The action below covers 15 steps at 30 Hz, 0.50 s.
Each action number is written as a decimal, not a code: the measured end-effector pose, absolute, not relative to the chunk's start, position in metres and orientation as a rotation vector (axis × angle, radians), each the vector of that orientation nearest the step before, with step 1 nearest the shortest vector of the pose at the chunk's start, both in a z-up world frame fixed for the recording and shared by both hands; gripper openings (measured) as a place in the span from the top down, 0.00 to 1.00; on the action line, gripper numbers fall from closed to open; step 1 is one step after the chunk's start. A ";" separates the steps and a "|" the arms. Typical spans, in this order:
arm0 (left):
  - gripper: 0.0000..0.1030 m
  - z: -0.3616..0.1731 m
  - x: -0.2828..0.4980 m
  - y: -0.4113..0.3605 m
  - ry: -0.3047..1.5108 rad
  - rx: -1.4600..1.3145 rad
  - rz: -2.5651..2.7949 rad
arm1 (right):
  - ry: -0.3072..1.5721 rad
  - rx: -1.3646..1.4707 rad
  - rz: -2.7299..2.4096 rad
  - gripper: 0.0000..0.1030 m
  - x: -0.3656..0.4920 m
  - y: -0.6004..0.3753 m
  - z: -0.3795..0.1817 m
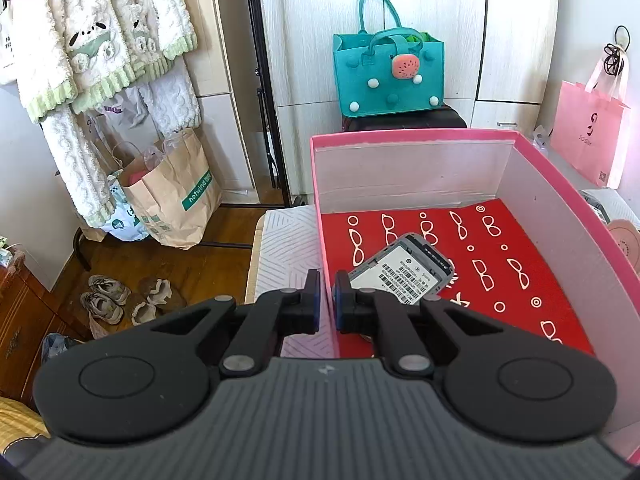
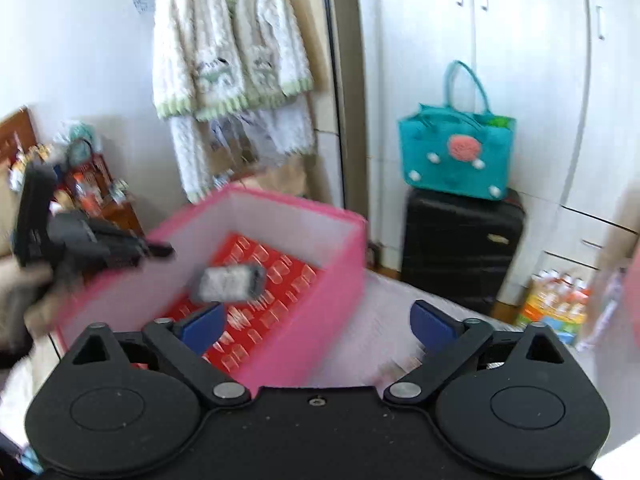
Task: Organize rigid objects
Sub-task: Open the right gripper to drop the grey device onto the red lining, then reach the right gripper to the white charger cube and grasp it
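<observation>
A pink cardboard box (image 1: 400,136) with a red floor printed with white glasses stands on a white patterned surface. Inside it lies a grey flat device (image 1: 400,276) with a white barcode label facing up. My left gripper (image 1: 328,300) is shut on the box's left wall near its front corner, one finger outside and one inside. In the blurred right wrist view, the box (image 2: 320,300), the device (image 2: 228,282) and the left gripper (image 2: 164,249) on the wall show again. My right gripper (image 2: 316,326) hangs open above the box's near corner, nothing between its fingers.
A teal felt bag (image 1: 388,72) sits on a black suitcase (image 2: 460,248) behind the box. A pink paper bag (image 1: 588,132) hangs at the right. Brown paper bags (image 1: 176,196) and shoes (image 1: 108,300) lie on the wooden floor at the left, under hanging fleece clothes (image 1: 100,40).
</observation>
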<state>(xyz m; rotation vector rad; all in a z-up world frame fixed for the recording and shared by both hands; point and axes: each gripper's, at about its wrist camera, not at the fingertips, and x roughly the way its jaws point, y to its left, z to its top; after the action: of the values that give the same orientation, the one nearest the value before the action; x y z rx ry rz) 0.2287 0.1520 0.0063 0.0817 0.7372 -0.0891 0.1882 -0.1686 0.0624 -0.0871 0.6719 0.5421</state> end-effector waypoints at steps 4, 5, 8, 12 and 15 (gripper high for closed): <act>0.94 0.007 0.229 0.152 0.739 0.081 -0.095 | 0.698 -0.057 0.459 0.12 0.178 -0.194 0.045; 0.94 0.007 0.229 0.152 0.739 0.078 -0.095 | 0.706 -0.043 0.455 0.13 0.175 -0.199 0.039; 0.94 0.007 0.229 0.152 0.739 0.080 -0.099 | 0.739 -0.022 0.477 0.26 0.168 -0.205 0.019; 0.94 0.007 0.229 0.151 0.736 0.091 -0.096 | 0.849 -0.002 0.544 0.46 0.165 -0.203 -0.011; 0.94 0.006 0.229 0.150 0.732 0.102 -0.090 | 0.861 -0.061 0.521 0.46 0.160 -0.194 -0.024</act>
<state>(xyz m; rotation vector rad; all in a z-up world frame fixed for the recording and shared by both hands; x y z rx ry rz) 0.2287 0.1504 0.0064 0.1016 0.7323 -0.0899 0.1597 -0.1943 -0.0243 -0.0613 0.8605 0.5209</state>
